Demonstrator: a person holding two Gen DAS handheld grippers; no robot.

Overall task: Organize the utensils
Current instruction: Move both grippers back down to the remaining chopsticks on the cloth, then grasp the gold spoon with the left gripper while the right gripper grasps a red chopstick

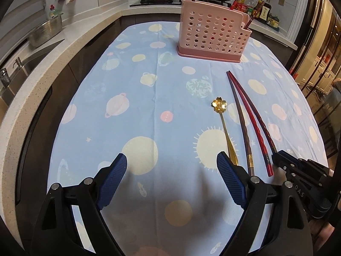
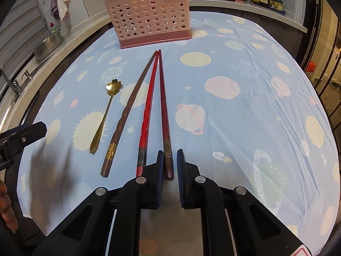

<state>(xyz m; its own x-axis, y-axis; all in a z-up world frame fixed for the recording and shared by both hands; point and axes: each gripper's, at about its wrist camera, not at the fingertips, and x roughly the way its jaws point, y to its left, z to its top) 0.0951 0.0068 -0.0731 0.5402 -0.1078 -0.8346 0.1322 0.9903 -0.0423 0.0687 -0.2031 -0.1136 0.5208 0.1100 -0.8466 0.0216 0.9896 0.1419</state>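
step: picking one chopstick off the cloth, i.e. the dark maroon chopstick [image 2: 163, 115], rightmost of three on the blue planet-print tablecloth [image 2: 245, 128]
R tongs: right gripper [image 2: 170, 166] narrowed round that stick's thick end; left pad touches it, sliver of gap on the right, so prob clamped but grip not fully clear
L tongs: left gripper [image 1: 171, 166] released, wide, empty, hovering over cloth just left of the gold flower spoon [image 1: 222, 125]
others: bright red chopstick [image 2: 147, 115] + brown chopstick [image 2: 130, 115] lie alongside, tips converging w/ the maroon one
goal: pink perforated utensil holder [image 2: 149, 17] at far end, already has chopsticks standing in it
next: lift straight up, avoid dragging the red neighbour; tilt upright, drop in holder
room: open cloth to the right; table edge close under both grippers
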